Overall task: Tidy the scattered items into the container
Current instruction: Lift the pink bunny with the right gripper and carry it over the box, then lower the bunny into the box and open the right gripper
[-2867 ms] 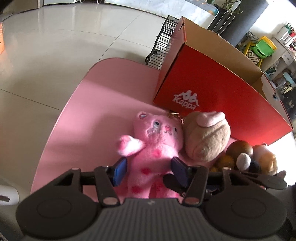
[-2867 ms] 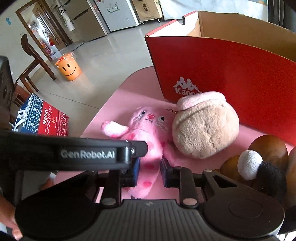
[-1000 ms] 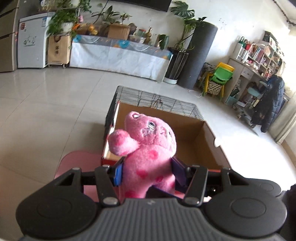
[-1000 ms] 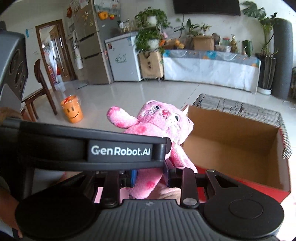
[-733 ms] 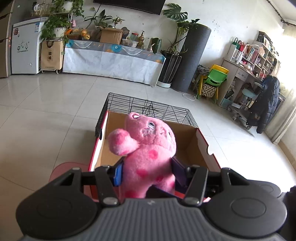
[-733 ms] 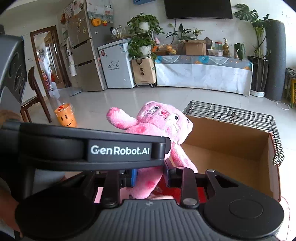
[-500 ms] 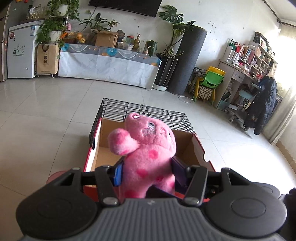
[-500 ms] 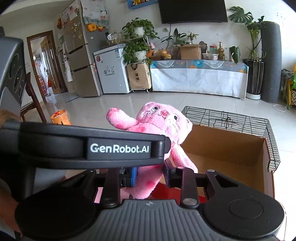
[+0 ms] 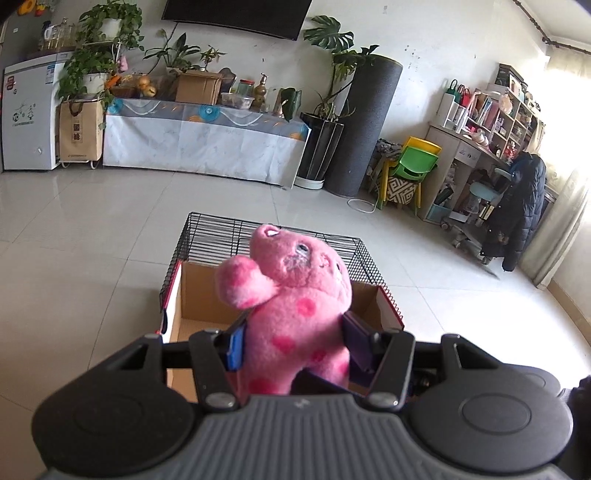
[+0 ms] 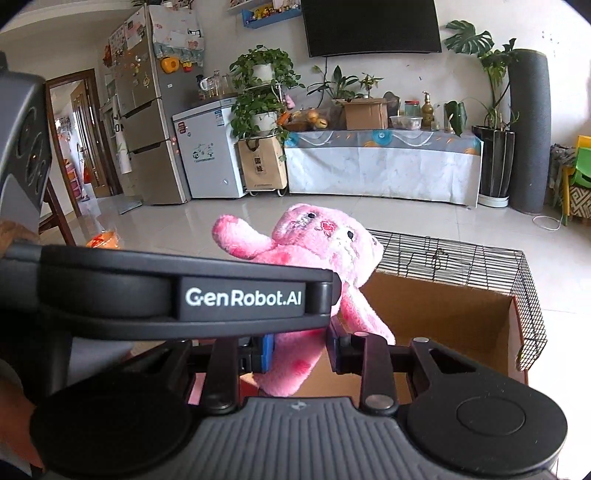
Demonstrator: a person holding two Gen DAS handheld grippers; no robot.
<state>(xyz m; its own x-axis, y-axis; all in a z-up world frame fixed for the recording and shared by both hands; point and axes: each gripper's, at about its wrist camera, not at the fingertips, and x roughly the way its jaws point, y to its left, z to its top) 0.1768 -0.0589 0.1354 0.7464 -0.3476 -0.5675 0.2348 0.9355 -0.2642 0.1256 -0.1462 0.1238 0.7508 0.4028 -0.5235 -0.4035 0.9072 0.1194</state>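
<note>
Nearest to me, my left gripper is clamped on the belly of one pink plush toy, a blue pad pressing its left flank and a darker pad on the other side. My right gripper is clamped on the same toy lower down, around its leg. So I count two grippers and a single plush between them, held upright in the air with one arm raised and its face turned up.

Just beyond and below the toy sits one open cardboard box with red outer walls. The part of its inside that I can see is bare brown cardboard; the toy and my grippers cover the rest, so I cannot tell whether anything lies there. The toy hangs over the box's near edge, not inside it.

Behind the box stands one black wire cage, close against its far wall.

The right wrist view alone shows the body of my left gripper crossing the frame with its "GenRobot.AI" lettering, a sliver of pink tabletop beneath it, an orange bucket on the floor, a tall fridge and a wall-mounted screen. The left wrist view alone shows a green and yellow stack of small chairs, cluttered shelves and a dark coat hanging at the far right.

Farthest off, both views share a long cloth-covered table with potted plants and one white chest freezer.
</note>
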